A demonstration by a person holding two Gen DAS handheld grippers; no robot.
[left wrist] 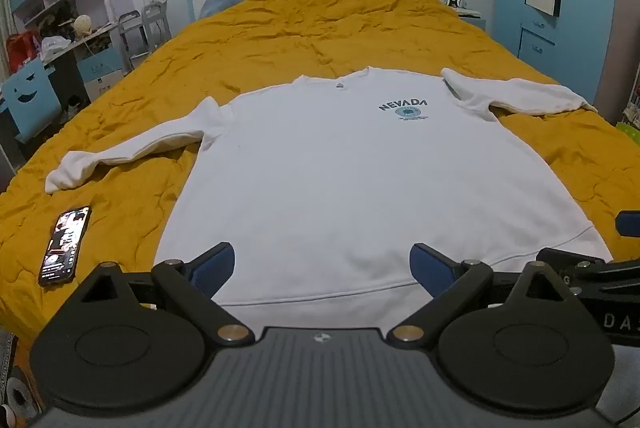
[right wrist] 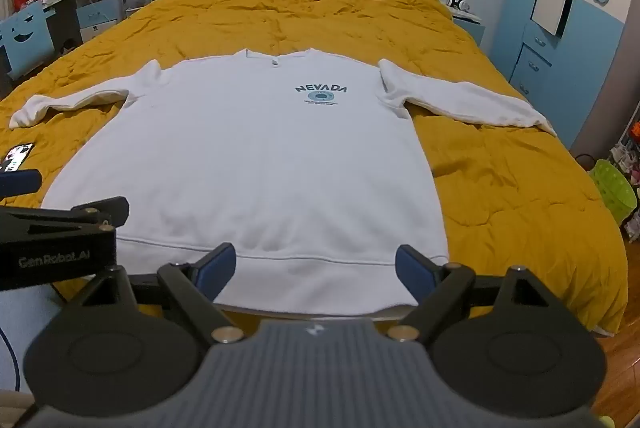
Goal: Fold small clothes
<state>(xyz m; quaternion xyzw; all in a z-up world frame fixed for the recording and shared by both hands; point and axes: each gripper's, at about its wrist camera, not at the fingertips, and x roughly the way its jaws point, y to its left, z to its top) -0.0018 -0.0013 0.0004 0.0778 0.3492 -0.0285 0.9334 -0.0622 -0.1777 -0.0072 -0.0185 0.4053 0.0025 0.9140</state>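
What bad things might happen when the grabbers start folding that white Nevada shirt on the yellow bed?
1. The phone lies on the yellow quilt close to the sweatshirt, just below its spread sleeve. Folding that sleeve might drag or bump it.
2. The hem lies at the bed's near edge, so a tug toward the open left gripper and right gripper might slide the sweatshirt off.
3. The quilt is wrinkled, so a pinch might catch it too.
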